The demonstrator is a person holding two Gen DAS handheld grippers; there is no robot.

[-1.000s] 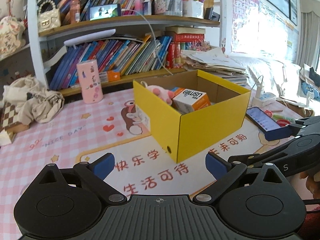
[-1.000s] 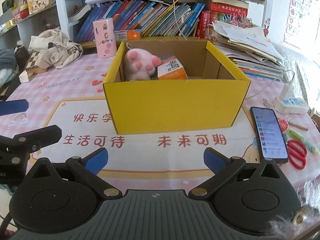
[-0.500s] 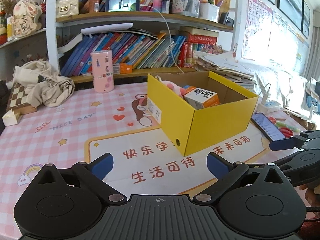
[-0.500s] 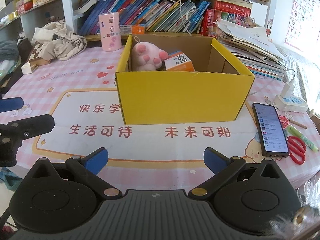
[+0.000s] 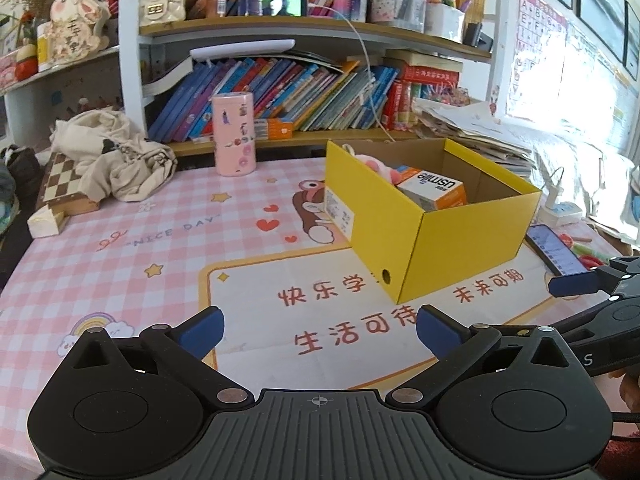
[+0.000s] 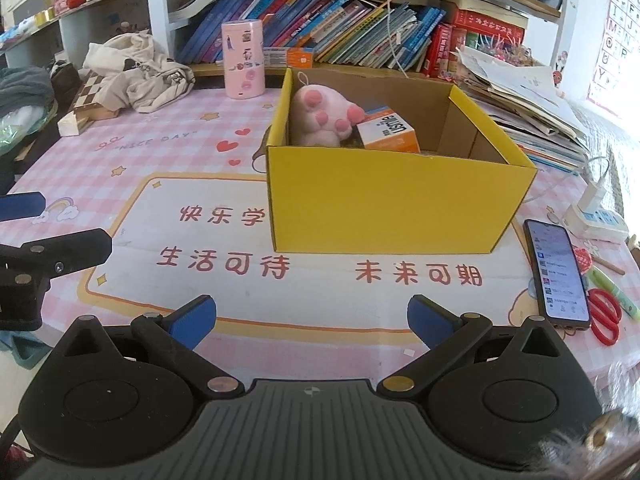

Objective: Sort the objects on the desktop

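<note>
A yellow cardboard box [image 6: 384,208] stands on the pink desk mat [image 6: 160,160]. It holds a pink plush paw [image 6: 320,118] and an orange-white carton [image 6: 388,134]. The left wrist view shows the box [image 5: 452,240] from its left corner, with the carton [image 5: 432,190] inside. My left gripper [image 5: 318,326] is open and empty, low over the mat's near edge. My right gripper [image 6: 312,316] is open and empty, in front of the box. Each gripper shows at the edge of the other's view.
A pink cylinder tin [image 6: 243,65] stands behind the box by the bookshelf. A phone [image 6: 556,272], red scissors [image 6: 604,316], a green pen [image 6: 612,292] and a charger [image 6: 596,220] lie right of the box. Crumpled cloth [image 6: 136,68] on a chessboard [image 6: 90,98] sits far left.
Both grippers have drawn back from the box and turned a little left, so the box looks smaller and more of the left desk shows. Both stay open and empty.
</note>
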